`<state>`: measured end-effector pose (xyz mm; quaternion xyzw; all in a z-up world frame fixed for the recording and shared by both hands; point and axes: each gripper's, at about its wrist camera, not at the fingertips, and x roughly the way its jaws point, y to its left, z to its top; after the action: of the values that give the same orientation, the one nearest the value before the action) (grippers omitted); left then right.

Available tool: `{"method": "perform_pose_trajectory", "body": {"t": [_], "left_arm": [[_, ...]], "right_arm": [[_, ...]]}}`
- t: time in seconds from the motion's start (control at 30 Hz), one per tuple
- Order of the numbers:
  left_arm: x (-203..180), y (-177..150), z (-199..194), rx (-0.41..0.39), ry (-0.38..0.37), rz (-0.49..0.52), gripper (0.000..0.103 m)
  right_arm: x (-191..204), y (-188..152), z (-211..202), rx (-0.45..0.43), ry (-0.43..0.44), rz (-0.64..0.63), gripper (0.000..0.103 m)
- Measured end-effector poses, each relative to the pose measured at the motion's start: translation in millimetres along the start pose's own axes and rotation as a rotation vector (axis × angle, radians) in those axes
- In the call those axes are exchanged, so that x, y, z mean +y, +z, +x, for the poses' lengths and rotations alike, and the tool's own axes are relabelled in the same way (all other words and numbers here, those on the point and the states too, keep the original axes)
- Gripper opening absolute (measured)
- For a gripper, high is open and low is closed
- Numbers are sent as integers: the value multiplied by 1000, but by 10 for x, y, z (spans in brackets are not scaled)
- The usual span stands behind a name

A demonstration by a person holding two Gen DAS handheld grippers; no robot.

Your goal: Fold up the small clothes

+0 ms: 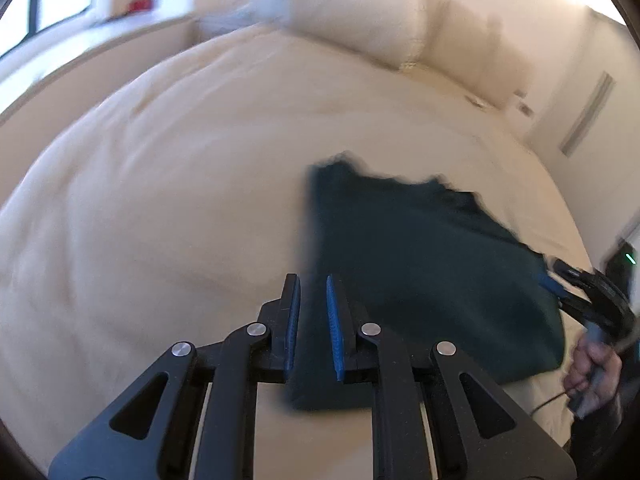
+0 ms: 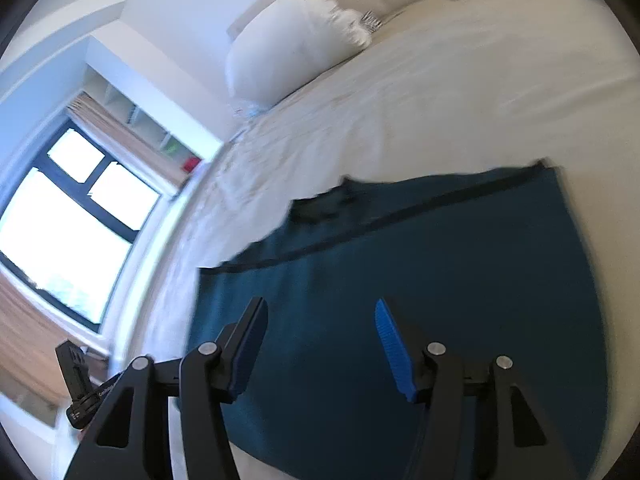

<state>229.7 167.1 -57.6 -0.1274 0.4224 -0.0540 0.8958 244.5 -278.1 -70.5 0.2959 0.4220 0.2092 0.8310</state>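
Observation:
A dark teal garment point(image 1: 420, 264) lies spread on the cream bed point(image 1: 160, 208). My left gripper point(image 1: 313, 288) is above its near left edge, with the jaws narrowly apart and cloth showing between the blue pads; no clamping shows. My right gripper point(image 1: 560, 280) sits at the garment's right edge in the left wrist view. In the right wrist view the garment point(image 2: 440, 272) fills the middle, with a dark seam band across it, and my right gripper point(image 2: 320, 312) hovers over it with the jaws wide apart and nothing between them.
A white pillow point(image 2: 292, 60) lies at the head of the bed point(image 2: 460, 92) against the headboard point(image 1: 472, 40). A window point(image 2: 68, 216) and shelves stand on the left side. A wall point(image 1: 580, 92) runs to the right of the bed.

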Motion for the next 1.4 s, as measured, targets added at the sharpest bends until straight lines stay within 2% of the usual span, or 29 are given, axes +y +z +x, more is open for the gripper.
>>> {"method": "perform_pose_trajectory", "body": {"t": [0.07, 0.13, 0.23, 0.27, 0.37, 0.43, 0.53, 0.6, 0.7, 0.83, 0.87, 0.9, 0.97, 1.0, 1.07, 1.13, 1.2, 1.27, 1.3, 1.4], "left_arm": [[-393, 190, 211, -5, -63, 112, 13], [-715, 326, 473, -15, -83, 213, 13], [-1029, 535, 1020, 2, -89, 295, 13], [-1059, 582, 1233, 25, -64, 306, 13], [-818, 625, 1722, 109, -25, 231, 13], [-531, 597, 1739, 86, -122, 131, 13], [-262, 576, 1711, 82, -221, 20, 13], [-152, 549, 1696, 77, -254, -29, 13], [10, 501, 1660, 62, -276, -55, 13], [-28, 436, 1663, 47, -271, -43, 13], [-55, 417, 1650, 43, -262, -35, 13], [-97, 409, 1649, 39, -250, -26, 13], [-106, 393, 1630, 32, -236, -12, 13], [-111, 388, 1626, 30, -231, -8, 13], [-109, 372, 1604, 26, -224, -1, 13], [-131, 368, 1604, 24, -216, 7, 13], [-156, 350, 1597, 21, -209, 16, 13], [-176, 340, 1587, 15, -199, 28, 13], [-179, 336, 1575, 13, -194, 34, 13], [-189, 333, 1574, 9, -192, 39, 13]], "right_arm": [[13, 27, 208, 29, 54, 38, 61], [23, 28, 363, 47, 101, 63, 61], [26, 39, 583, 62, 154, 94, 61], [10, 63, 645, 62, 167, 106, 61], [-80, 168, 797, 64, 185, 134, 60], [-180, 241, 805, 47, 191, 144, 59], [-400, 319, 753, 14, 221, 187, 47], [-545, 350, 686, -10, 233, 220, 32], [-831, 375, 422, -91, 195, 259, 23], [-1193, 373, -72, -234, 98, 375, 24], [-1188, 329, -190, -259, 77, 393, 28], [-1144, 289, -257, -270, 77, 390, 38], [-854, 161, -299, -242, 132, 327, 48], [-690, 93, -254, -214, 167, 286, 49], [-278, -132, -53, -109, 227, 191, 52], [-62, -317, 152, -15, 250, 136, 54], [-25, -450, 330, 45, 235, 126, 54], [-168, -505, 383, 52, 216, 174, 51], [-220, -511, 373, 43, 224, 200, 40], [-506, -432, 119, -45, 210, 267, 37]]}}
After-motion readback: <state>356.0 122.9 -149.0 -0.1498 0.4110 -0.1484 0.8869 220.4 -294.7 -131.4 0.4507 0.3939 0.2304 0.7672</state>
